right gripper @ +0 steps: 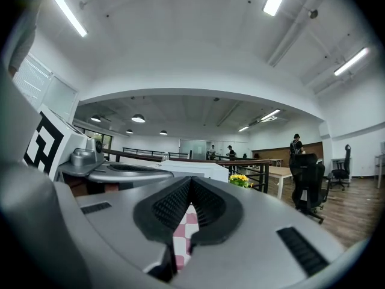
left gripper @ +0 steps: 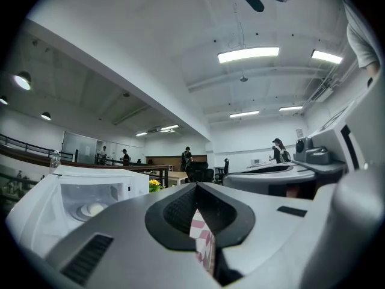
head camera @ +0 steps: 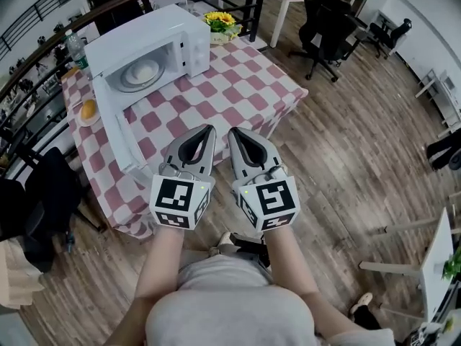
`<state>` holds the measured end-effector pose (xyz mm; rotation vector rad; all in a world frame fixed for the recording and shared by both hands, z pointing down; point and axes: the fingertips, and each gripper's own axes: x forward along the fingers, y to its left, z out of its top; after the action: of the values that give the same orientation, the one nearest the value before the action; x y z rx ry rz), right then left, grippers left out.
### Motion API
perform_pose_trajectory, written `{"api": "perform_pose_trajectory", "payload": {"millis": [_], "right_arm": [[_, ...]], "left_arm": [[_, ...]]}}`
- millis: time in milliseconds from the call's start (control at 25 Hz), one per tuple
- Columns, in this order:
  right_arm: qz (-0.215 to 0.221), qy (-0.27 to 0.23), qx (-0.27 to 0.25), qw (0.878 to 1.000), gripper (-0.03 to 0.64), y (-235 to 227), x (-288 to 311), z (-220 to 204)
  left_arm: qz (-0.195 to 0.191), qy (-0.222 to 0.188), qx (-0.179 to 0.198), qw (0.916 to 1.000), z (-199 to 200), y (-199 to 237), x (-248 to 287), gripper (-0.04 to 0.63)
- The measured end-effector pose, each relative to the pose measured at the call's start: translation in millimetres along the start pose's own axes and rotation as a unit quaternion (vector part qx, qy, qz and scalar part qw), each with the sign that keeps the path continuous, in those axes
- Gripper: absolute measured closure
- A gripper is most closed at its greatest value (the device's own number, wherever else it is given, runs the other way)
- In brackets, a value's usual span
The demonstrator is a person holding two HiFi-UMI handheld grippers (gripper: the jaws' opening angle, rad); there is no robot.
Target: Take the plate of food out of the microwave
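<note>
Head view: closed hand-held grippers (head camera: 210, 128) (head camera: 233, 130) over table (head camera: 245, 85) edge, microwave (head camera: 189, 40) well apart.

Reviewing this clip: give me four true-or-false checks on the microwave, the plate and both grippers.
1. The microwave has its door open. True.
2. The plate of food is out on the tablecloth. False: it sits inside the microwave.
3. The left gripper grips the plate. False: its jaws are shut on nothing, away from the microwave.
4. The right gripper is shut and empty. True.
</note>
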<state>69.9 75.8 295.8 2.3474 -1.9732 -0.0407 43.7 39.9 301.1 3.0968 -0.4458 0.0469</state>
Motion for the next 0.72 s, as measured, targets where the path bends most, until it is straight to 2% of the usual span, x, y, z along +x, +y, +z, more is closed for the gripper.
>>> {"api": "perform_pose_trajectory", "payload": {"millis": [720], "right_arm": [[0.064,0.011,-0.001,0.998,0.592,-13,25,-10]], "left_arm": [[0.078,0.004,-0.024,0.9966,-9,32,20,0.592]]}}
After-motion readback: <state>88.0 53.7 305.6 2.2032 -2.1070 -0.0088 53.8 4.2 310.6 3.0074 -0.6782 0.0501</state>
